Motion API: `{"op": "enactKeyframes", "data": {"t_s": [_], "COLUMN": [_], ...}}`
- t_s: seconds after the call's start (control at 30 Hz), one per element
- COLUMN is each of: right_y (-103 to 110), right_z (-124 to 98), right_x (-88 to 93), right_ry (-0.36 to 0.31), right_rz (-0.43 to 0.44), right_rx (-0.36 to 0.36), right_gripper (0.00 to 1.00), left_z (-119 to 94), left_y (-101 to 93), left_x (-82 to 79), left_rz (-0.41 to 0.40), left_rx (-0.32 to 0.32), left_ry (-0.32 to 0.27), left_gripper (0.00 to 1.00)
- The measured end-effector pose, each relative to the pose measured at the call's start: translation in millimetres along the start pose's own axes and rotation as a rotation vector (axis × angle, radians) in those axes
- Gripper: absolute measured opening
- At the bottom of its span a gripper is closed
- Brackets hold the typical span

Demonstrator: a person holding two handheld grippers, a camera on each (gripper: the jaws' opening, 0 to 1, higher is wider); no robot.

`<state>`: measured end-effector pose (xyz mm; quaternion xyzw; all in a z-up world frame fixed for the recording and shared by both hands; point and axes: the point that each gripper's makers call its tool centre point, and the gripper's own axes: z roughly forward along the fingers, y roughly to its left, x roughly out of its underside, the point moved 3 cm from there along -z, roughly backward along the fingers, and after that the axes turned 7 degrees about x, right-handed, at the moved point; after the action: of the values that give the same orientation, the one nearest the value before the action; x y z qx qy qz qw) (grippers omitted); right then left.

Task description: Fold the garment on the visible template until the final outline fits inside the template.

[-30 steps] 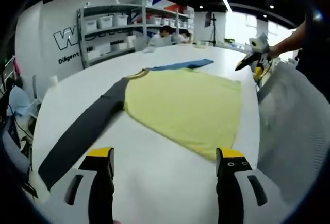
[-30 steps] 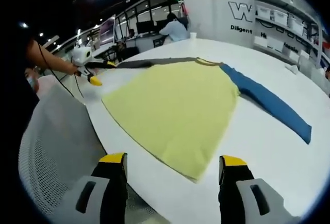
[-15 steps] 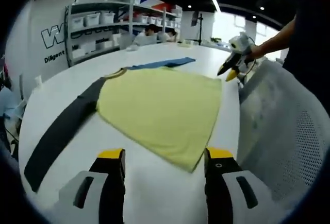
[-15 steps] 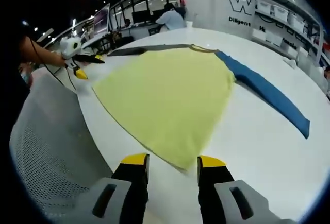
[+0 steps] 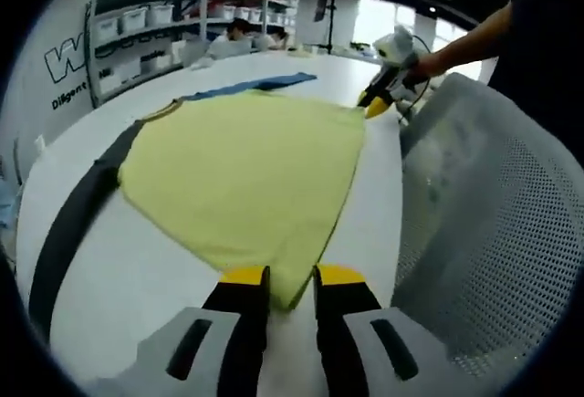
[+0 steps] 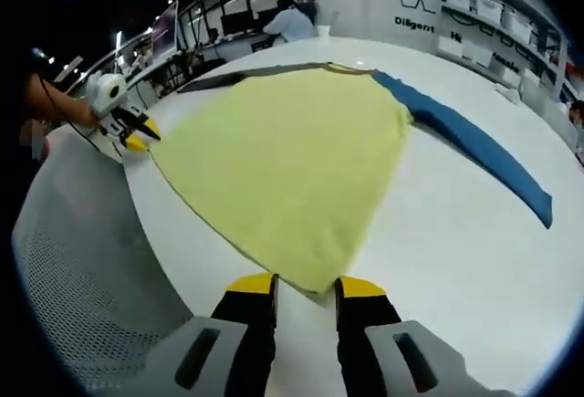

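Yellow garment (image 5: 242,173) with a blue sleeve (image 6: 470,146) and a dark sleeve (image 5: 68,224) lies flat on the white table (image 6: 456,260). Left gripper (image 5: 290,280) and right gripper (image 6: 306,286) each clench a hem corner. Wall lettering reads "W", "Diligent".

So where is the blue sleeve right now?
In the right gripper view the blue sleeve stretches out to the right of the shirt's yellow body, flat on the white table. In the left gripper view it lies beyond the yellow part.
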<state>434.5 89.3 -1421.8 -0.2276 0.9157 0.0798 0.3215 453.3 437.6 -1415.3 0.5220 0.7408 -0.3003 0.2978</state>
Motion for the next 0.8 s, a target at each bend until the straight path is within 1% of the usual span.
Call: {"op": "enactKeyframes", "data": {"t_s": [0.1, 0.17, 0.2, 0.27, 0.3, 0.37, 0.4, 0.47, 0.5, 0.57, 0.63, 0.67, 0.7, 0.73, 0.8], "right_y": [-2, -3, -4, -7, -8, -10, -8, -8, -7, -6, -3, -2, -2, -1, 0], "right_z": [0, -1, -1, 1, 1, 2, 2, 1, 0, -2, -4, -5, -6, -7, -8], "right_x": [-2.4, -5.5, -6.7, -8.0, -7.8, -2.5, -0.6, 0.1, 0.6, 3.0, 8.1, 8.2, 9.2, 9.8, 11.6], "right_ry": [-0.006, -0.012, -0.016, -0.012, 0.0, 0.043, 0.053, 0.053, 0.053, 0.062, 0.08, 0.076, 0.074, 0.078, 0.086], "right_rz": [0.011, 0.035, 0.05, 0.083, 0.091, 0.097, 0.104, 0.094, 0.088, 0.097, 0.107, 0.105, 0.109, 0.117, 0.119], "right_rx": [-0.003, -0.005, -0.004, 0.002, 0.008, 0.019, 0.008, 0.011, 0.012, 0.009, 0.002, -0.001, 0.0, 0.0, 0.001], "right_gripper": [0.19, 0.18, 0.16, 0.09, 0.0, 0.0, 0.0, 0.0, 0.0, 0.0, 0.0, 0.0, 0.0, 0.0, 0.0], "left_z": [0, -2, -2, -3, -3, -3, -3, -3, -3, -4, -4, -4, -5, -6, -7], "left_y": [2.7, 8.8, 10.6, 13.1, 13.2, 14.2, 14.3, 13.9, 13.7, 11.8, 9.6, 8.6, 8.0, 6.3, 6.0], "left_x": [1.2, 4.5, 3.6, 4.2, 4.2, 4.3, 4.2, 3.7, 3.9, 4.6, 5.3, 5.8, 6.3, 7.8, 8.8], "left_rz": [0.006, 0.021, 0.027, 0.019, 0.009, -0.012, -0.022, -0.05, -0.079, -0.11, -0.116, -0.124, -0.142, -0.188, -0.201], "left_rx": [-0.011, -0.043, -0.052, -0.055, -0.05, -0.05, -0.051, -0.055, -0.055, -0.051, -0.044, -0.042, -0.04, -0.033, -0.028], "left_ry": [0.004, 0.018, 0.016, 0.019, 0.017, 0.02, 0.021, 0.026, 0.027, 0.034, 0.041, 0.045, 0.049, 0.054, 0.058], "left_gripper": [0.14, 0.07, 0.04, 0.0, 0.0, 0.0, 0.0, 0.0, 0.0, 0.0, 0.0, 0.0, 0.0, 0.0, 0.0]}}
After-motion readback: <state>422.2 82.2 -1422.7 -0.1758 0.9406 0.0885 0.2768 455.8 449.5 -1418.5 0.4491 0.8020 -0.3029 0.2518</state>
